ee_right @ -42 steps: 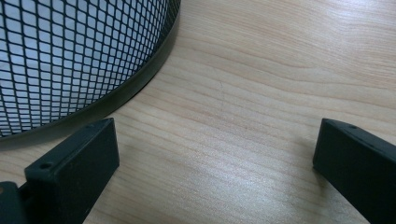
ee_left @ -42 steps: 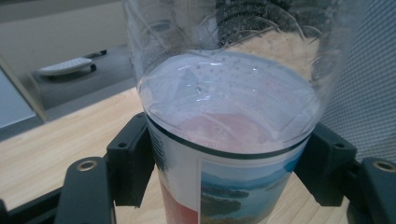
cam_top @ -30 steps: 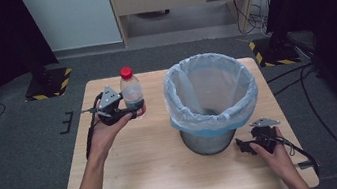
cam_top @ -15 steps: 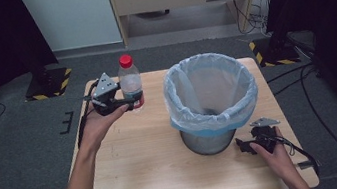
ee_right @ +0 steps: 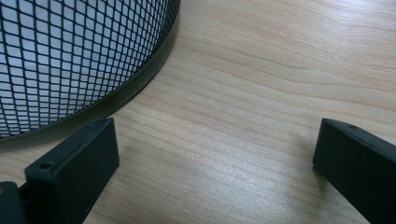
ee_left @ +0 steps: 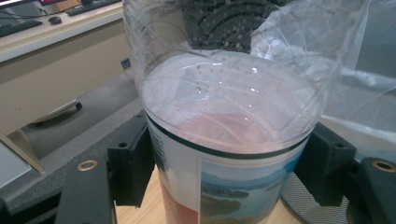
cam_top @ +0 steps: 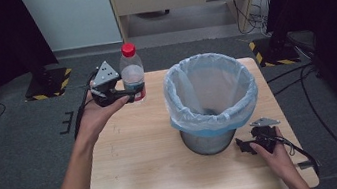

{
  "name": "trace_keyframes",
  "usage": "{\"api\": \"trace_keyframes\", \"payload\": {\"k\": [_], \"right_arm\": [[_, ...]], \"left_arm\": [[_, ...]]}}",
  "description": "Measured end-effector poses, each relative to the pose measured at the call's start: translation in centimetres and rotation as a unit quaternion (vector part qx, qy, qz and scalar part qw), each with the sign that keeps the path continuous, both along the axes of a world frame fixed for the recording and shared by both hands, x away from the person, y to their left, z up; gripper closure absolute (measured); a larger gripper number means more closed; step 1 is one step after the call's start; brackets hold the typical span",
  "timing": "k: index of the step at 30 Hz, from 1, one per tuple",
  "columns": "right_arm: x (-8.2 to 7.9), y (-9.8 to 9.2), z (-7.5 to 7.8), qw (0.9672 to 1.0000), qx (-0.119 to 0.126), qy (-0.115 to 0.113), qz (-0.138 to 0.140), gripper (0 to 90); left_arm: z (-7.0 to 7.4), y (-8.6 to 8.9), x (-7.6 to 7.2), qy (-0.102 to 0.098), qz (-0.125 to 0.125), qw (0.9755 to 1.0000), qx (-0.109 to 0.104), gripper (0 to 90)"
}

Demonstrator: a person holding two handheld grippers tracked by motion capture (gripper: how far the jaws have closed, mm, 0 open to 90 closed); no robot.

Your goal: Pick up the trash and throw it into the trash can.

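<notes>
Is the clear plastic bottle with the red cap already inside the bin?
No, the clear plastic bottle with the red cap is held upright in the left gripper, beside the bag-lined mesh bin.

A clear plastic bottle (cam_top: 133, 77) with a red cap and a colourful label stands upright, lifted above the desk's (cam_top: 147, 168) far left corner, at nine o'clock from the bin (cam_top: 211, 99), well apart from it.

Between the matt black plastic pads of our left gripper (cam_top: 129, 96) we see a clear, glossy plastic bottle (ee_left: 229, 135) with a smooth printed label, while beside our right gripper (ee_right: 215, 172) stand a black metal mesh bin (ee_right: 79, 56) and the matt, pale-grained wooden table (ee_right: 261, 93).
</notes>
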State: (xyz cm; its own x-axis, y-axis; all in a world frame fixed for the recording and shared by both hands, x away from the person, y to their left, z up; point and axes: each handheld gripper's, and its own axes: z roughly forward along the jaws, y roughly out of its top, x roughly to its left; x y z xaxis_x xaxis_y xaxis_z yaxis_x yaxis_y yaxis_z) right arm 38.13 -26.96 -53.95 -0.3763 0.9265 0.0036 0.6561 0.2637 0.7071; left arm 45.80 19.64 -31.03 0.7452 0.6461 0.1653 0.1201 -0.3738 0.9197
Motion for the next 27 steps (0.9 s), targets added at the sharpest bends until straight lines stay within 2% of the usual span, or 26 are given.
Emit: {"api": "trace_keyframes", "payload": {"k": [5, 9, 16, 25, 27], "right_arm": [[0.0, 0.0, 0.0, 1.0, 0.0, 0.0, 0.0, 0.4], [0.0, 0.0, 0.0, 1.0, 0.0, 0.0, 0.0, 0.4], [0.0, 0.0, 0.0, 1.0, 0.0, 0.0, 0.0, 0.5], [0.0, 0.0, 0.0, 1.0, 0.0, 0.0, 0.0, 0.4], [0.0, 0.0, 0.0, 1.0, 0.0, 0.0, 0.0, 0.5]], "left_arm": [[1.1, -0.1, -0.3, -0.009, -0.004, 0.9999, -0.004, 29.0], [1.9, -0.2, -0.5, -0.018, -0.002, 0.9998, 0.002, 29.0], [3.4, -0.5, -0.7, -0.022, -0.006, 0.9997, -0.001, 28.9], [5.8, -1.4, -1.1, -0.029, -0.028, 0.9991, -0.01, 28.9], [6.6, -1.9, -1.3, -0.026, -0.041, 0.9986, -0.02, 28.9]]}}
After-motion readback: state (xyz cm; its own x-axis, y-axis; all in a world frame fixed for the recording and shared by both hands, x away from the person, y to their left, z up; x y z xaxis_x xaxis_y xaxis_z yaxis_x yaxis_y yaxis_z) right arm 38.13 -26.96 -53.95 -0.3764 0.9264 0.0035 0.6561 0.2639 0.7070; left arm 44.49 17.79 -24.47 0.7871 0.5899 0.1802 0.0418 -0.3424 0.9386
